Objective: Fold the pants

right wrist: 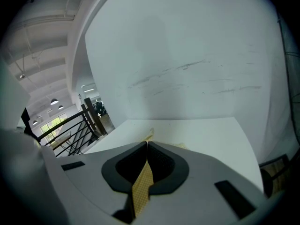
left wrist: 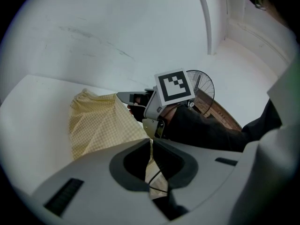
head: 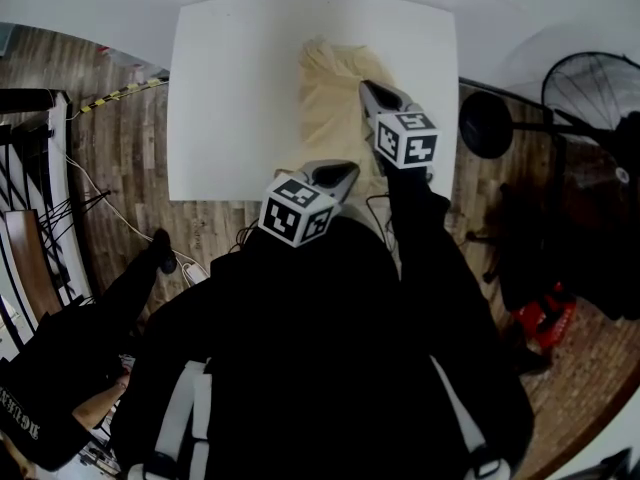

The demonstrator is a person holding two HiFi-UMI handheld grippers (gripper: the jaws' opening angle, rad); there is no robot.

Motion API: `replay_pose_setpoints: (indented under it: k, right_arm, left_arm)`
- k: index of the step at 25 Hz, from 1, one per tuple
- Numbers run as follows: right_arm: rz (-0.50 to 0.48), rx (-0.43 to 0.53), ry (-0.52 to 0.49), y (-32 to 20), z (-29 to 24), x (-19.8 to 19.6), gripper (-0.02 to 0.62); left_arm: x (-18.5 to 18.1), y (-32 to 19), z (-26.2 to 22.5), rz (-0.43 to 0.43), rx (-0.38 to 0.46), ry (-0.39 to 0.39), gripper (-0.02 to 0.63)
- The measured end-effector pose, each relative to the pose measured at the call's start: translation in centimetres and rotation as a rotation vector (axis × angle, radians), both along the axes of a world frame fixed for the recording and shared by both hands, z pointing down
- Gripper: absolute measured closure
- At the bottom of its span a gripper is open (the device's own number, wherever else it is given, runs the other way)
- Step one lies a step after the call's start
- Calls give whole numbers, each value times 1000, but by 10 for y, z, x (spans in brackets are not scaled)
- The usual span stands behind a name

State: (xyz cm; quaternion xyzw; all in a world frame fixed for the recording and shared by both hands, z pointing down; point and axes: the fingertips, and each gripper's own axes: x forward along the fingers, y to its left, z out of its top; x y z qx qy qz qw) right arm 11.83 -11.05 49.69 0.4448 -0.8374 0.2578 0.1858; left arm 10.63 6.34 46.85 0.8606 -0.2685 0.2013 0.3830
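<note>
Pants (head: 333, 88) — pale yellow, checked — lie bunched on the white table (head: 230, 98), just 3 o'clock of its middle; the left gripper (head: 338, 176) pinches their 6 o'clock edge, the right gripper (head: 375, 96) clamps their 3 o'clock edge

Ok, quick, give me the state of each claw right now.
Left claw: closed on the pants.
Right claw: closed on the pants too.

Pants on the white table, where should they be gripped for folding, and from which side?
Pinch an edge of the pants, coming in low from the near side: they lie flat on the table, so only an edge fits between jaws. The left gripper holds the near end, the right gripper the right edge.
</note>
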Motion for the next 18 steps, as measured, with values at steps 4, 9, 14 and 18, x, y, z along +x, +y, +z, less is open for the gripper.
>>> replay_pose_setpoints:
  k: [4, 9, 14, 18]
  right_arm:
    - [12, -10, -3, -2, 6, 15, 584]
    - [36, -33, -2, -6, 18, 39, 584]
    - [72, -51, -13, -8, 28, 65, 584]
    - [95, -52, -17, -10, 29, 81, 584]
  left_arm:
    - [18, -1, 2, 22, -21, 18, 586]
    - [39, -4, 11, 47, -59, 29, 586]
    - [60, -5, 18, 72, -89, 36, 586]
    - [71, -7, 20, 86, -116, 49, 586]
